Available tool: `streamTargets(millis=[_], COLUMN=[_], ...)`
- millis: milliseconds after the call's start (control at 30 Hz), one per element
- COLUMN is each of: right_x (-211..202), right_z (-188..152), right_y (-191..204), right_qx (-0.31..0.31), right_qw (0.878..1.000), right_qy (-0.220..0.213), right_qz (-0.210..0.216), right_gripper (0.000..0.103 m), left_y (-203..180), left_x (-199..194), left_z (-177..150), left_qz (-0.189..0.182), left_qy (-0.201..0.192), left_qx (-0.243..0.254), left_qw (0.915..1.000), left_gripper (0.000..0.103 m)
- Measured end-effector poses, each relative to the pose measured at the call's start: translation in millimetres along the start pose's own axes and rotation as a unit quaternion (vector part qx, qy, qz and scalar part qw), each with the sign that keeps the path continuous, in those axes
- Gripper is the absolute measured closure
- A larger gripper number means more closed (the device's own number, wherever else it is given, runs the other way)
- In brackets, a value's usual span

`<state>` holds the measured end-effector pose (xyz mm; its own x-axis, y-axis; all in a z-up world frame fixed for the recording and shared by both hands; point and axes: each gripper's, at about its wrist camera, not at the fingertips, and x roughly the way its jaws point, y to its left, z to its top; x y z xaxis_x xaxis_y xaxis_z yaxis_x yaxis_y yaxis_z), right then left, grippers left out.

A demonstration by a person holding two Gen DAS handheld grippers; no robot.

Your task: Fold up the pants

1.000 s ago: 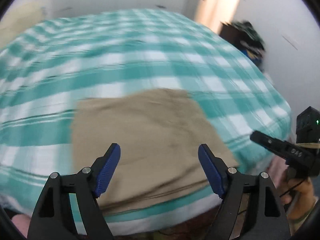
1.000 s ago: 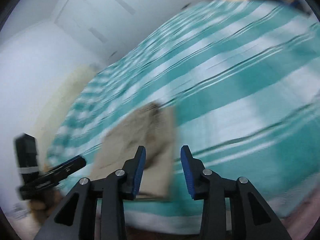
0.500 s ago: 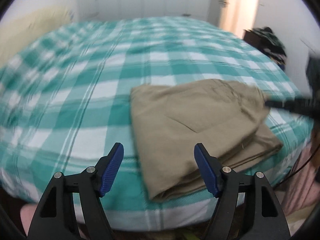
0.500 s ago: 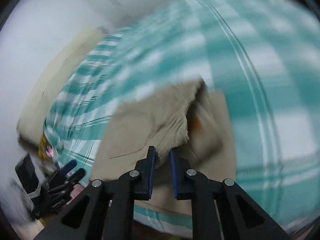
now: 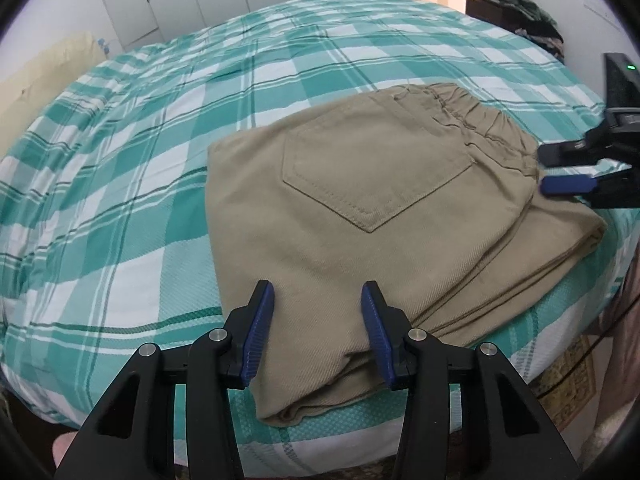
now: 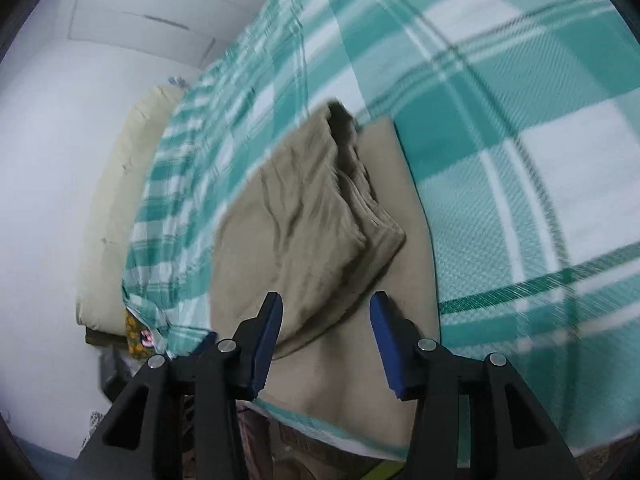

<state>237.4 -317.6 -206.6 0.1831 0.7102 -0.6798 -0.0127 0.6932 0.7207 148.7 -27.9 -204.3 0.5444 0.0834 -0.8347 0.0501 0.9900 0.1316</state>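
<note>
Folded khaki pants are seen lying on the teal-and-white checked bedspread near its 6 o'clock edge, back pocket upward and the elastic waistband toward 2 o'clock. The left gripper is held over the near fold, its blue pads apart and just narrowed, no cloth pinched between them. The right gripper, seen at 3 o'clock in the left view, is held beside the waistband with its jaws just reopened and spread, nothing gripped
</note>
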Motion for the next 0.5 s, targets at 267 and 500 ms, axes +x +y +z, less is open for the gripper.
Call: streamTargets(millis=[267,500], right_x=[17.9,-41.4], right_z=[15.4,-23.2], right_y=[0.4,43.9], right_qx=[0.014,0.052], right_qw=[0.999,0.995], right_qy=[-0.031,-0.071], right_qz=[0.03,0.051], right_gripper=[0.079,0.08], left_y=[31.9,131.1], left_x=[-13.1,-51.9], left_z=[4.2,-15.8], left_qz=[-0.061,-0.079], left_qy=[0.001,-0.03], left_qx=[-0.046,-0.174], left_qw=[0.9971,0.9812], left_gripper=[0.05,0.031])
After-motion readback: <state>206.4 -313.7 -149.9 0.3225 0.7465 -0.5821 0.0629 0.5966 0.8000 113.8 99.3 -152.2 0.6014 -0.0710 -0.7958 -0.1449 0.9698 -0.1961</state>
